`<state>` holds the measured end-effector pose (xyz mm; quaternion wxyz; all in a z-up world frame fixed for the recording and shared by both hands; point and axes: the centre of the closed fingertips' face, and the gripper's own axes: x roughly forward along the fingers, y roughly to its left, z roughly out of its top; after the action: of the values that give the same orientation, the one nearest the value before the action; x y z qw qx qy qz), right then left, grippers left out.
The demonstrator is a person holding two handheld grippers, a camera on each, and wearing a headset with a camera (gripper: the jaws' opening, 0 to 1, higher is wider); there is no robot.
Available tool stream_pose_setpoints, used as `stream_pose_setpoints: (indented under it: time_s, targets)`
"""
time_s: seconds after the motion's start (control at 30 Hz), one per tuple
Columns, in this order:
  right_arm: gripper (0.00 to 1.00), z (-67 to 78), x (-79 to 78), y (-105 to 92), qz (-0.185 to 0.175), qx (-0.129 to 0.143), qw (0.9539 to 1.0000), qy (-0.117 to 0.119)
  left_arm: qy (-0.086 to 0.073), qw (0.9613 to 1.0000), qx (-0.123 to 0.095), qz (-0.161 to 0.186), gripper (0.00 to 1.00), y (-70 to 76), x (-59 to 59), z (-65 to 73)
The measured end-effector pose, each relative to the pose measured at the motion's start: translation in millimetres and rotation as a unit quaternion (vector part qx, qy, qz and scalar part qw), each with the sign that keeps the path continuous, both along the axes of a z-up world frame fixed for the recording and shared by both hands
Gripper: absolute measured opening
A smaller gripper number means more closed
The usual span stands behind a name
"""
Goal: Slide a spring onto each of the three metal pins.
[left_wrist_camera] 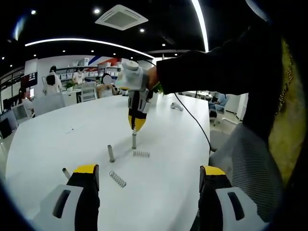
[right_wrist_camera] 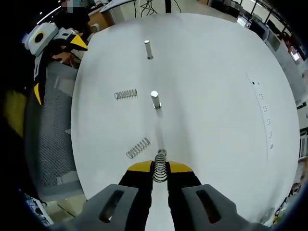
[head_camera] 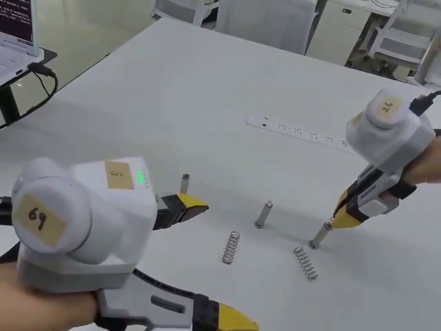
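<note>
Though its sticker reads 69, left gripper gapes.

The bench is plain white. The left claw has a white body, black fingers and yellow tips. The right claw has the same colours, and the spring between its tips is shiny silver. The middle pin is silver-grey. At 7 o'clock from it, a loose spring is silver too, with thin rings. A yellow sticker has black numbers, and a small light glows green. At 1 o'clock, the power strip is white with tiny dark marks. The sleeve is black.
</note>
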<state>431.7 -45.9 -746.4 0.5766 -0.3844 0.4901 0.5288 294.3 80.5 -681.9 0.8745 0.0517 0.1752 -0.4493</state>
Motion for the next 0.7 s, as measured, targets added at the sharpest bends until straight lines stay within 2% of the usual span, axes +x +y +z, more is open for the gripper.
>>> stream_pose_setpoints:
  time_s: [0.33,0.7]
  targets:
    - [0.08,-2.6,0.8,1.1,0.003,-0.003,1.0000,-0.005,0.000,1.0000,-0.001,-0.001,0.82,0.4,-0.6,-0.1]
    - [0.08,-8.6,-0.1,2.2,0.011,-0.022,0.9997,-0.007,0.001,1.0000,-0.002,-0.001,0.82,1.3,-1.0,-0.6]
